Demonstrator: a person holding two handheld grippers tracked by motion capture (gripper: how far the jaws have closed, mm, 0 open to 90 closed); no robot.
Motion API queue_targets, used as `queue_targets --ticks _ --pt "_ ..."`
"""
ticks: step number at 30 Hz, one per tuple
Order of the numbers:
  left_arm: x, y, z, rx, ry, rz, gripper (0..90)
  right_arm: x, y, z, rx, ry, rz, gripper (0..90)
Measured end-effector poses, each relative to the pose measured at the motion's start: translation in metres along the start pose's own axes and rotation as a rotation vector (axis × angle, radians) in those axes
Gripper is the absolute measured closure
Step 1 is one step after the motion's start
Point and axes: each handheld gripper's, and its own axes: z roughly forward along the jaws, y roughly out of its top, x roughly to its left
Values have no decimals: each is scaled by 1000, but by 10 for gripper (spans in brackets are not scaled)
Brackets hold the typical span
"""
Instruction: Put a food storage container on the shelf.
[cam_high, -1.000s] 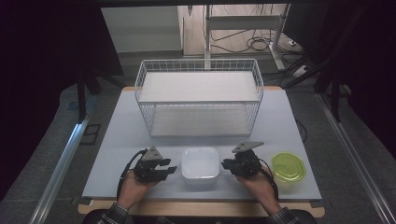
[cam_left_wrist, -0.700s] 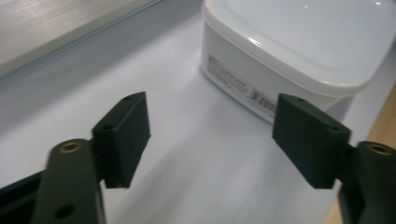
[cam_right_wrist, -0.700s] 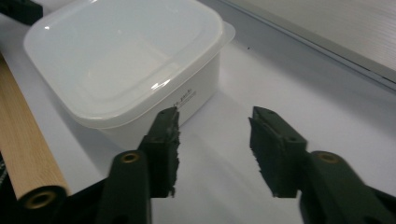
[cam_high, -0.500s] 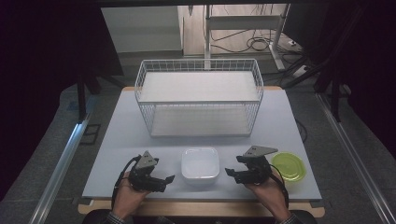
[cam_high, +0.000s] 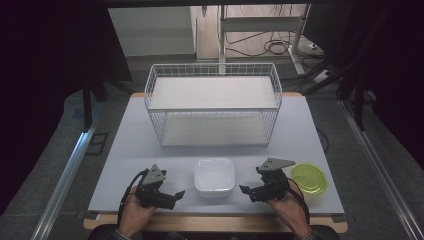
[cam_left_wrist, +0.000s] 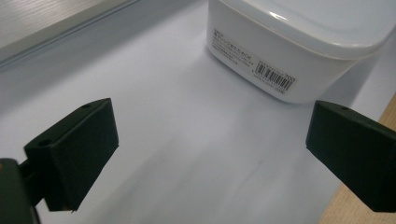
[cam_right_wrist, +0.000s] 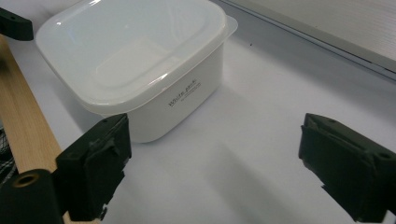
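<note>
Both tongs, left tongs (cam_high: 176, 194) and right tongs (cam_high: 245, 190), are wide open and empty beside the white container (cam_high: 214, 175); approach level, close on opposite walls evenly.

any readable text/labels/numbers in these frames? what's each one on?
"White pack": printed on the side wall of the white container, right gripper view.
Sticker with barcode on the container's other side, left gripper view: its print lines and the digits by the barcode are too small to read.
Nothing readable in the high view.
</note>
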Motion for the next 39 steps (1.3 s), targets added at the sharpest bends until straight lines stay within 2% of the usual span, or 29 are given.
queue_targets --ticks 5,7,13,20,22,23,25,28,32,37,39 --pt "1 0 1 -26 -23 -18 5 1 1 1 -4 -6 -13 53" --pt "1 1 1 -31 -25 -13 3 2 2 2 -8 -3 -15 46" --pt "-4 6 5 -8 -35 -1 11 4 6 4 -9 22 -13 31" --pt "-10 19 6 10 -65 2 17 7 11 8 -12 35 -19 22" --pt "-12 24 6 5 -58 11 15 8 12 9 -7 36 -24 22" --pt "-12 27 6 2 -65 12 11 11 15 10 7 38 -43 23" --pt "-12 31 6 -10 -78 5 13 12 16 11 10 42 -48 23" --pt "-13 39 10 -1 -81 19 33 16 19 13 13 69 -41 24" --pt "-13 44 15 10 -87 22 64 18 24 15 30 58 -31 78" --pt "-8 50 20 -1 -125 -12 114 15 33 20 46 95 24 188" --pt "-6 53 23 4 -136 -16 125 14 34 21 43 95 21 197"
